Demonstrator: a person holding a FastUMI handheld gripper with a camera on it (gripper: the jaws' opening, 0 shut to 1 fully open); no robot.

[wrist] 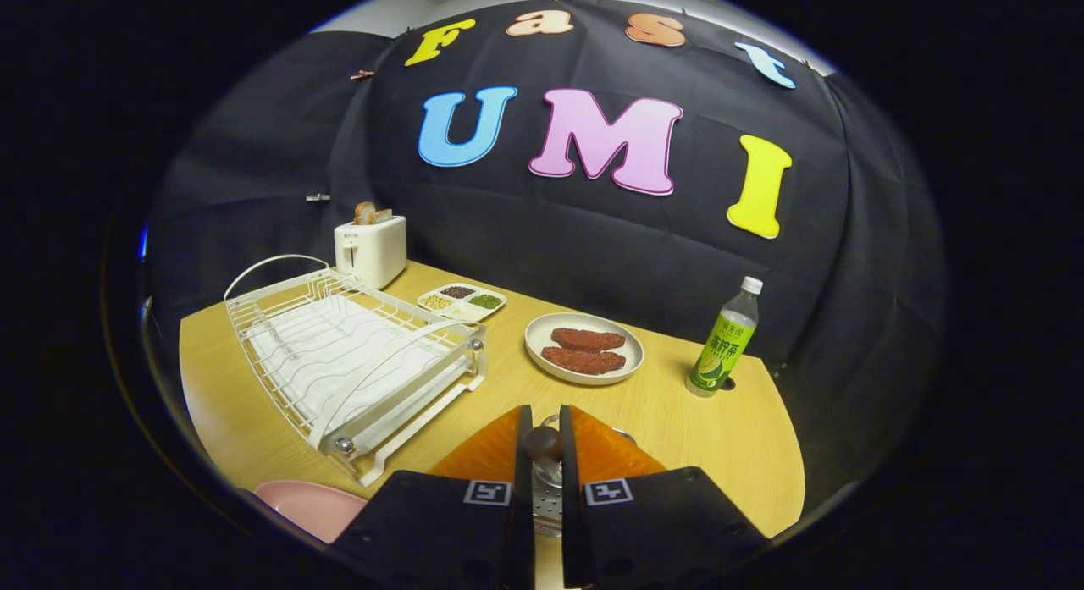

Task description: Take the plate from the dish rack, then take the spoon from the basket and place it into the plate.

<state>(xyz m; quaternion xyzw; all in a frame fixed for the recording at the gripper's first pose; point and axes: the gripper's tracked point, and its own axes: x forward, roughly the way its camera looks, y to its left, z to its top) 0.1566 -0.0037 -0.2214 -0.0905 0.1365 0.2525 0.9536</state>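
Pink plate (pixel 309 505) at far left, low beside the gripper body, off the dish rack and resting on the wooden table (pixel 745 438); only part of its rim shows. White wire dish rack (pixel 351 361) next, just left of and ahead of the fingers, its slots holding nothing I can make out. Behind the rack, a white toaster (pixel 370 250) with bread in its slots, then a small divided tray (pixel 462 301) of seeds or grains. Centre: gripper (pixel 543 442) with jaws drawn nearly together, both fingers pressing on a dark rounded knob that looks like the end of the spoon (pixel 543 444); a metallic perforated piece hangs below it between the fingers. Long axis of the spoon seems to run down along the gap between the fingers, roughly upright, though most of it is hidden. Beyond the fingers, a pale plate with two brown patties (pixel 584 348), then a green-labelled bottle (pixel 722 338) well to the right. Judgement: plate step done, spoon in hand; the coming move turns on the pink plate lying left of and behind the jaws, so the gripper would need to swing left and back before letting go.
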